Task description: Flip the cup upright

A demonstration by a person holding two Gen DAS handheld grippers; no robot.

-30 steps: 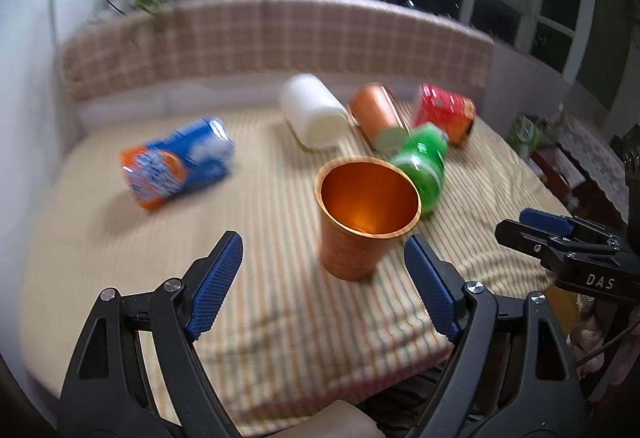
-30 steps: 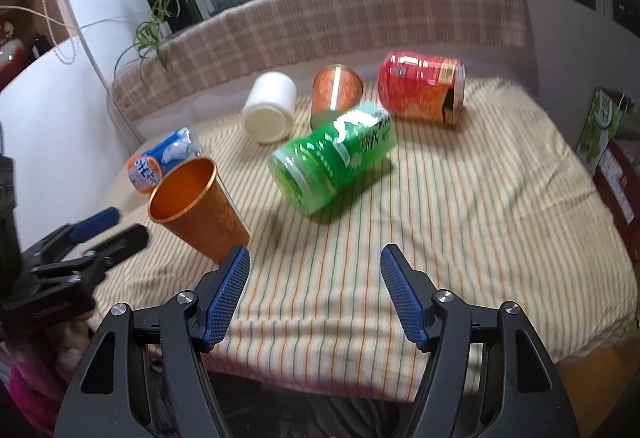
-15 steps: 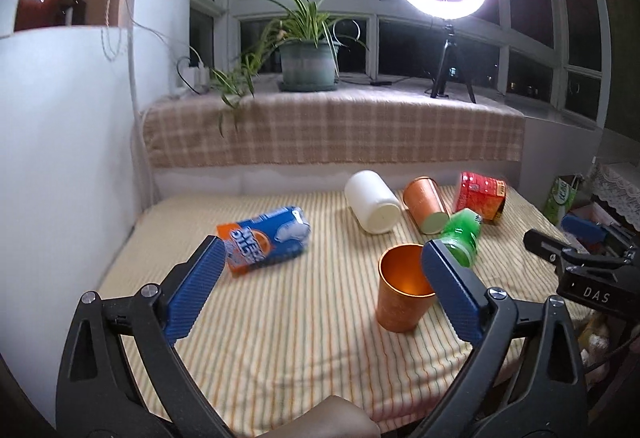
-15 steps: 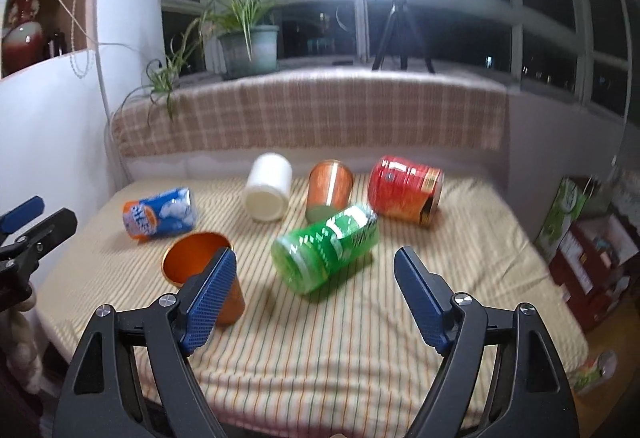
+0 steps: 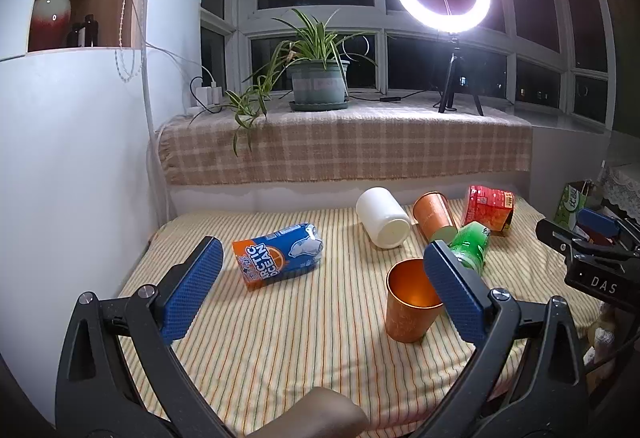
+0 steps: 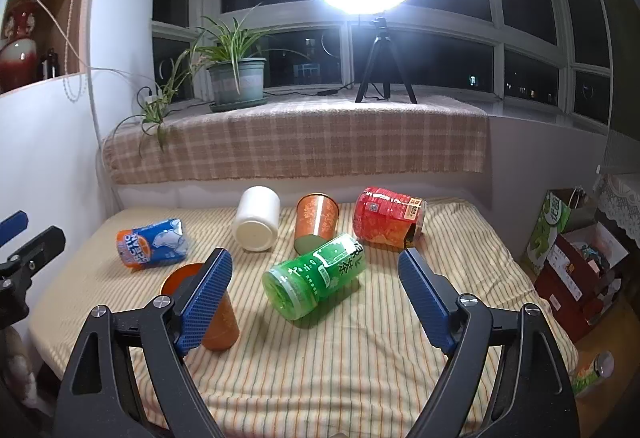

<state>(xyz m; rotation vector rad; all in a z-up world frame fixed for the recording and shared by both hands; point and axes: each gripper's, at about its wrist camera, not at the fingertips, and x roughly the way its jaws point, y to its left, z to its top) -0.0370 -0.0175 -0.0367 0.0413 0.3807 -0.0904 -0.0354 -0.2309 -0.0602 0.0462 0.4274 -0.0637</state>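
An orange metal cup (image 5: 408, 308) stands upright, mouth up, near the front of the striped table (image 5: 280, 350). It also shows in the right wrist view (image 6: 220, 322), partly behind my right gripper's left finger. My left gripper (image 5: 320, 294) is open and empty, held back above the table's front edge, with the cup by its right finger. My right gripper (image 6: 316, 298) is open and empty, also held back from the table. A second orange cup (image 5: 434, 216) lies on its side at the back.
Lying on their sides are a blue-orange can (image 5: 280, 256), a white cup (image 5: 384, 222), a green cup (image 6: 316, 280) and a red cup (image 6: 388, 218). A checked ledge (image 5: 344, 146) with a plant and a ring light stands behind. Boxes (image 6: 576, 254) sit on the right.
Both grippers have pulled back and tilted up away from the table, so the cups look smaller and lower in both views. The orange cup has stayed upright where it stood.
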